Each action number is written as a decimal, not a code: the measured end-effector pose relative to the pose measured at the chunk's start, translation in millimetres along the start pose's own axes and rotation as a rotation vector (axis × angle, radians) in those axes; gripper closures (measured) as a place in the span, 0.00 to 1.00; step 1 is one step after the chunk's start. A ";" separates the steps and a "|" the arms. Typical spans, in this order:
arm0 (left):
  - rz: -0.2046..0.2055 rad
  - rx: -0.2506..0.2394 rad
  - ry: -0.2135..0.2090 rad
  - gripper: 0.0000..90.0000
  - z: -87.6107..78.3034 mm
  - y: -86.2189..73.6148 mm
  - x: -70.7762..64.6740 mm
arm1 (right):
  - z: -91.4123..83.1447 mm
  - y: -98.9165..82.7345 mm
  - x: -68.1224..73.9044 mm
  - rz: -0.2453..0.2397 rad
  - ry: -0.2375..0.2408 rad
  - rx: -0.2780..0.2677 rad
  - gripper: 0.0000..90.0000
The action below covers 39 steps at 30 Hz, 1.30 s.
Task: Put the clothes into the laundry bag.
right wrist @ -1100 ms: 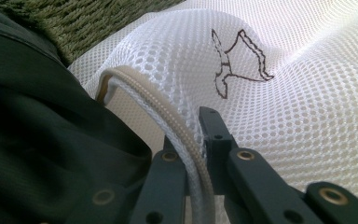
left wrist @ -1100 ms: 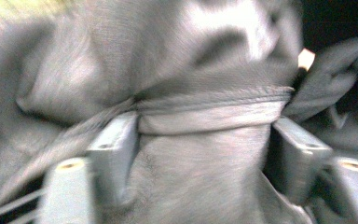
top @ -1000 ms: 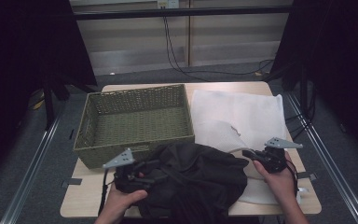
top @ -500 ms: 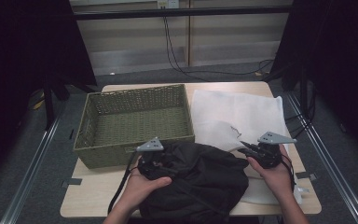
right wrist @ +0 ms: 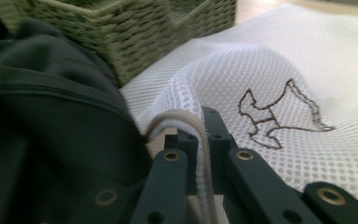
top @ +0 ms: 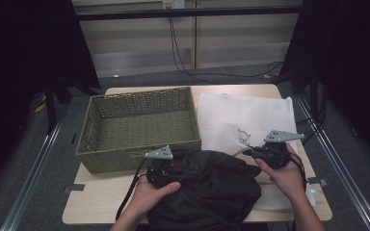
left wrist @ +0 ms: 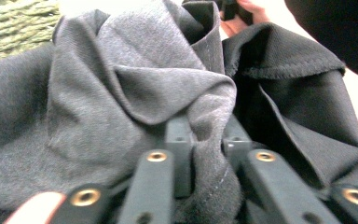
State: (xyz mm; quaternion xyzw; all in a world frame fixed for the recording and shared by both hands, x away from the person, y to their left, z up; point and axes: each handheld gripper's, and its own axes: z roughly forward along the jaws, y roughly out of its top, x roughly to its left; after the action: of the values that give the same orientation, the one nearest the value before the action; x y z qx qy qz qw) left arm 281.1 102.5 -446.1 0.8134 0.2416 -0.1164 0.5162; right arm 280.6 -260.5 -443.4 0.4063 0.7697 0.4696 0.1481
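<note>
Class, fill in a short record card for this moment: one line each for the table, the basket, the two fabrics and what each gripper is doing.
Table: light wood
Basket: green woven basket, nothing visible inside, at the table's left
Dark fabric: black garment bunched at the near edge
White fabric: white mesh bag spread right of the basket
Left gripper: shut on a fold of the garment
Right gripper: shut on the mesh bag's zipped edge
</note>
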 end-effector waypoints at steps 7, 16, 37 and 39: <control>-0.030 0.125 0.095 0.12 28.5 11.6 -4.7 | 5.0 3.3 5.6 0.068 0.063 0.012 0.99; 0.091 0.167 0.200 0.90 37.7 6.6 -15.6 | 2.3 3.0 8.5 0.069 0.037 0.032 0.99; 0.064 0.206 0.045 0.90 100.9 10.3 -18.6 | 7.6 4.3 20.1 0.263 0.162 -0.097 0.99; 0.072 0.133 0.051 0.92 94.8 15.8 -24.3 | 5.1 5.7 22.9 0.247 0.164 -0.099 0.99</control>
State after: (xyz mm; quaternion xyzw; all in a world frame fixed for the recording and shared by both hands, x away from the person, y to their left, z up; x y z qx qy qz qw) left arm 274.1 5.3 -464.8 0.8568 0.2168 -0.0927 0.4586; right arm 272.1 -238.6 -437.7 0.4503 0.6995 0.5530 0.0458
